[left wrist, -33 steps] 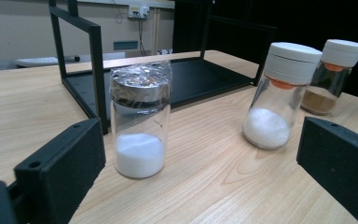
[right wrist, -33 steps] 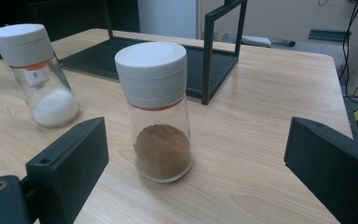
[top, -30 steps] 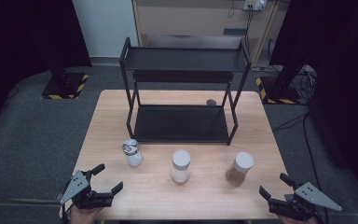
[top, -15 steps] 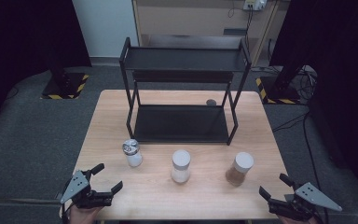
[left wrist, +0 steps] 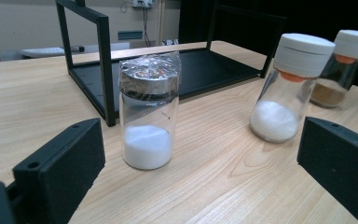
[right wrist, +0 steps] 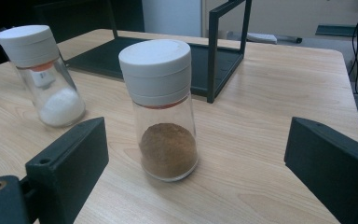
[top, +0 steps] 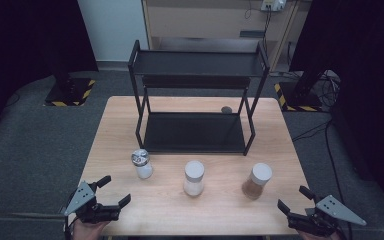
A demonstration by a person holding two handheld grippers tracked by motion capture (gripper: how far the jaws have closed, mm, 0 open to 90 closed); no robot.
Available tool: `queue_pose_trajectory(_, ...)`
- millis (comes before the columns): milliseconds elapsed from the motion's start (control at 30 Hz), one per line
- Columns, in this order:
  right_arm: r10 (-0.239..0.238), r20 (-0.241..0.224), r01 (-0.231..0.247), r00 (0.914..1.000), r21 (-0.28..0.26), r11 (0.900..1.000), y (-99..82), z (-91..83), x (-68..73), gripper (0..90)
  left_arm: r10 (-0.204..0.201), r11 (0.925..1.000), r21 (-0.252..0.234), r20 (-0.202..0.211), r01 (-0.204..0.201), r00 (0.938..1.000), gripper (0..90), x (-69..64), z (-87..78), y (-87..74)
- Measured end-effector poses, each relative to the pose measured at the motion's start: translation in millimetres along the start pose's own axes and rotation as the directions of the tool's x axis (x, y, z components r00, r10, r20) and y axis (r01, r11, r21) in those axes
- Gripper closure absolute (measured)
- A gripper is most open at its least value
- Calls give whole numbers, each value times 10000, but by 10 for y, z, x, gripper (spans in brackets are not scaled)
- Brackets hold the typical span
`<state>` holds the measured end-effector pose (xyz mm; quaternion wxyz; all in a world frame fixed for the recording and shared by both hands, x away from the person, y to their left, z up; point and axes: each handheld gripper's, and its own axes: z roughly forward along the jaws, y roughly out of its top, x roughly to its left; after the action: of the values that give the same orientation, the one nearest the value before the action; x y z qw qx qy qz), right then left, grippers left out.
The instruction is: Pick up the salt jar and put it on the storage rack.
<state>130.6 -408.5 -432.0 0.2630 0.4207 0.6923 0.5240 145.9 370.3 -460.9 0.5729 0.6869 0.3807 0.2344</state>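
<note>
Now both grippers wait at the near edge of the wooden table point(top: 115, 130), jaws wide apart and holding nothing. At 12 o'clock of the left gripper point(top: 101, 202) stands the foil-capped jar point(top: 141, 163); at 11 o'clock of the right gripper point(top: 304, 216), the brown-powder jar point(top: 258, 180). Between them stands the white-lidded jar point(top: 194, 177), before the black rack point(top: 197, 95).

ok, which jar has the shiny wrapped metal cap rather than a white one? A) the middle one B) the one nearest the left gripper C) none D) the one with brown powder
B: the silver-capped jar stands just ahead of the left gripper, while the middle jar and the brown-powder jar both have white caps.
</note>
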Motion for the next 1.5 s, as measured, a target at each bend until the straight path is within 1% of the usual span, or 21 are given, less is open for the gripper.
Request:
queue_pose_trajectory(100,-43,13,43,10000,-4,10000,2,4,9,66,62,10000,38,-22,-62,10000,0,7,-17,54)
queue_pose_trajectory(133,-45,18,45,10000,-8,10000,2,3,10,66,158,9998,90,-44,-158,9999,0,13,-22,104)
queue_pose_trajectory(167,-45,18,45,10000,-8,10000,2,3,10,66,158,9998,90,-44,-158,9999,0,13,-22,104)
queue_pose_trajectory(233,-48,16,48,10000,-17,10000,1,1,7,66,232,9996,157,-69,-231,9997,0,31,-20,168)
queue_pose_trajectory(267,-48,16,48,10000,-17,10000,1,1,7,66,232,9996,157,-69,-231,9997,0,31,-20,168)
queue_pose_trajectory(333,-34,9,34,10000,-15,10000,0,1,5,67,322,9991,281,-130,-318,9994,0,44,-10,230)
queue_pose_trajectory(500,-45,36,45,10000,-42,10000,-1,-3,9,67,420,9985,347,-131,-415,9990,0,92,1,311)
queue_pose_trajectory(567,-46,37,47,10000,-50,10000,-2,-3,9,68,458,9982,395,-199,-450,9988,0,104,11,345)
queue_pose_trajectory(633,-52,42,52,10000,-53,10000,-2,-3,10,68,470,9981,407,-208,-461,9987,0,110,15,355)
queue_pose_trajectory(867,-57,77,57,10000,-74,10000,-4,-9,14,68,479,9974,547,-192,-468,9987,0,181,114,461)
queue_pose_trajectory(967,-54,82,55,10000,-67,10000,-3,-8,14,68,510,9969,603,-217,-496,9985,0,189,140,491)
queue_pose_trajectory(1067,-57,76,57,10000,-64,10000,-3,-6,14,69,439,9972,614,-159,-428,9989,0,222,175,523)
queue_pose_trajectory(1300,-56,76,56,10000,-78,10000,-6,-5,10,70,568,9950,835,-228,-547,9981,0,232,284,626)
queue_pose_trajectory(1400,-56,64,56,10000,-82,10000,-6,-6,8,70,602,9941,921,-205,-580,9980,0,238,353,659)
queue_pose_trajectory(1433,-73,67,73,10000,-88,9999,-6,-8,9,70,643,9929,1016,-233,-616,9977,0,233,403,682)
queue_pose_trajectory(1500,-59,58,60,10000,-87,9999,-7,-8,8,70,631,9928,1032,-232,-604,9977,0,237,429,687)
